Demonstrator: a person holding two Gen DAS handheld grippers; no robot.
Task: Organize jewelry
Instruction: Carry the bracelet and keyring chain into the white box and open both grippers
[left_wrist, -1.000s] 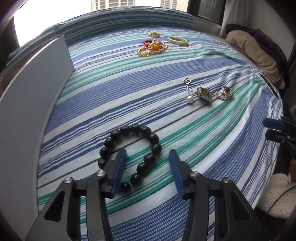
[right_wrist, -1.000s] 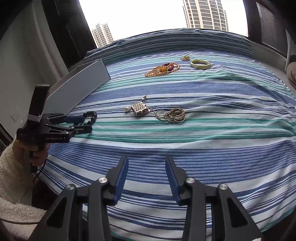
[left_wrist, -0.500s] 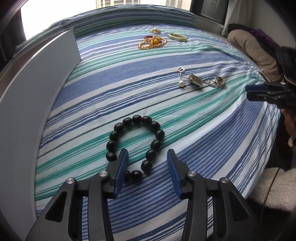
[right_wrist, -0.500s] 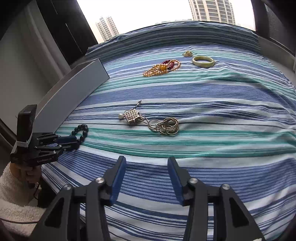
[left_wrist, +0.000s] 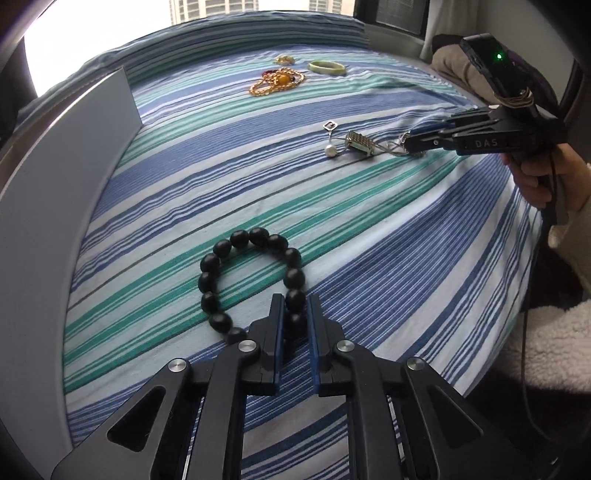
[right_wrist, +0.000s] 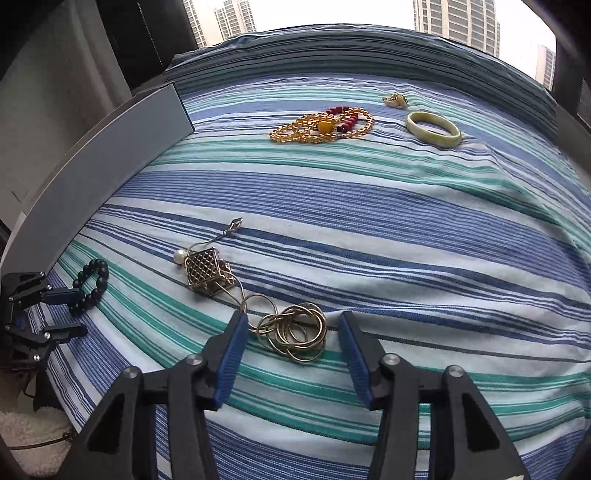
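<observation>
**Left tongs close on the black beads; right tongs reach the gold rings**

Half a second ago both tongs stood wide open, the right pair short of any jewelry. Now the left tongs (left_wrist: 295, 314) have narrowed onto the near-right side of the round black glossy bead bracelet (left_wrist: 251, 280), pinching a bead between the blue pads, while the rest of the loop lies flat on the blue, teal and white striped bed cover (left_wrist: 221, 166). The right tongs (right_wrist: 291, 332) have moved forward and are still spread apart, their blue ribbed pads on either side of the cluster of thin linked gold wire rings (right_wrist: 295, 330); no contact with the rings can be made out.

Taking the ring cluster as the landmark: far to its left lies the black bracelet, beside a tall flat grey panel (right_wrist: 110, 177) at the bed's edge. Just to its upper left, joined by a fine chain, sits a square gold lattice pendant (right_wrist: 205, 271) with a small white pearl (right_wrist: 179, 255) and a little silver diamond-shaped charm (right_wrist: 235, 224). Well beyond the rings lie a heap of amber-gold beaded strands with dark red beads (right_wrist: 323, 124), then a small gold ornament (right_wrist: 395, 100), and rightmost a smooth pale green jade-like bangle (right_wrist: 434, 129).
</observation>
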